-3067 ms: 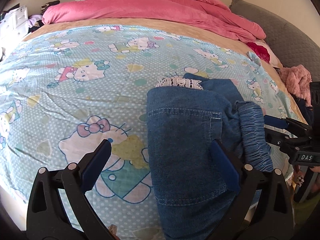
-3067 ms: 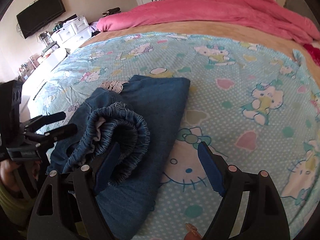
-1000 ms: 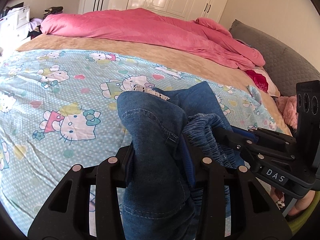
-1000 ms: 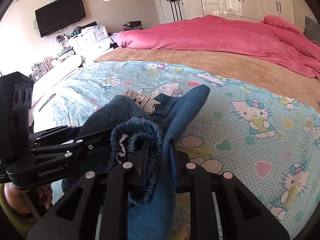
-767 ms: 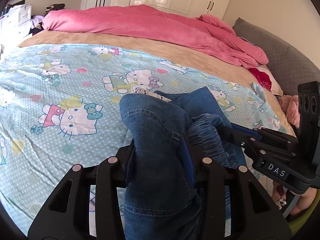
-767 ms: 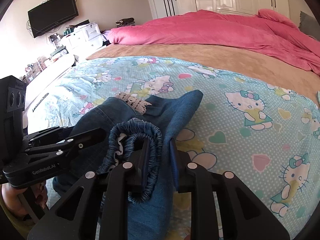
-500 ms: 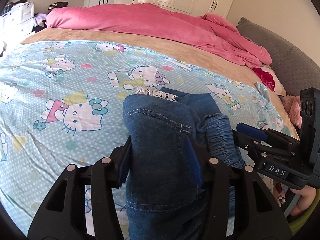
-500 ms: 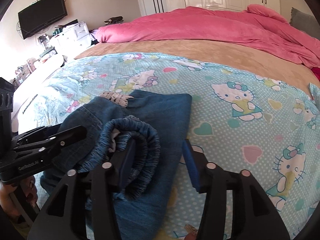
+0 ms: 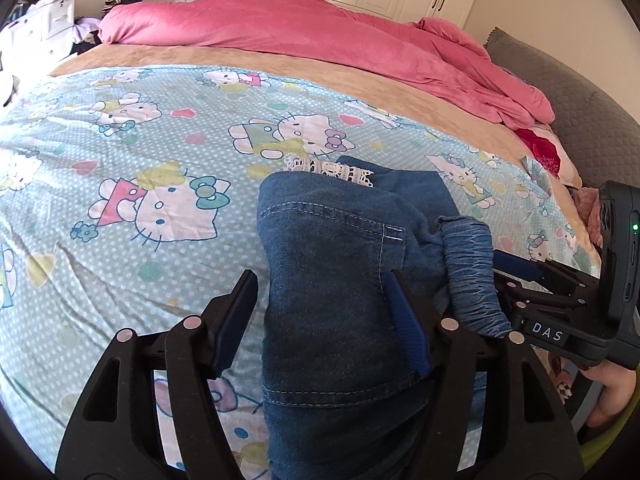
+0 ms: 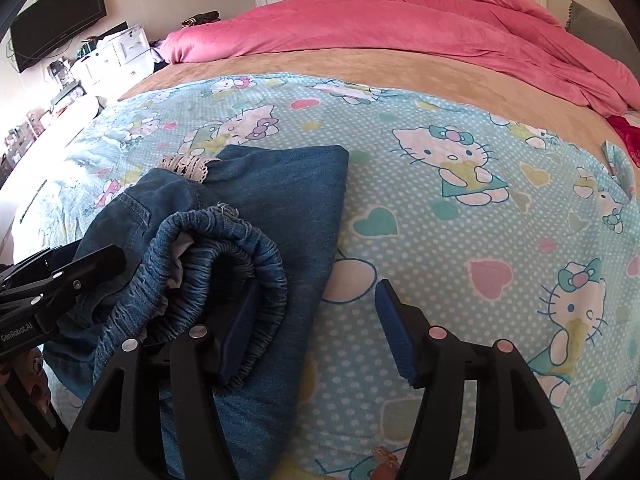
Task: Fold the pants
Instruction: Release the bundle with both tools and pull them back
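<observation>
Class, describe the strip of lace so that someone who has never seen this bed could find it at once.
Start at the blue cartoon-cat bedsheet and find the folded denim pants on it. At their far edge a short white lace strip peeks out, the only pale, openwork trim against plain blue denim.

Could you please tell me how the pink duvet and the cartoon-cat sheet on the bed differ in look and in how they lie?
The pink duvet is one plain colour; the cat sheet is pale blue with white dots, hearts and cartoon cats. The duvet is bunched in thick rolls along the far side of the bed; the sheet lies spread nearly flat on the near side. The folded jeans rest on the sheet, not on the duvet. Both lie over the tan cover.
</observation>
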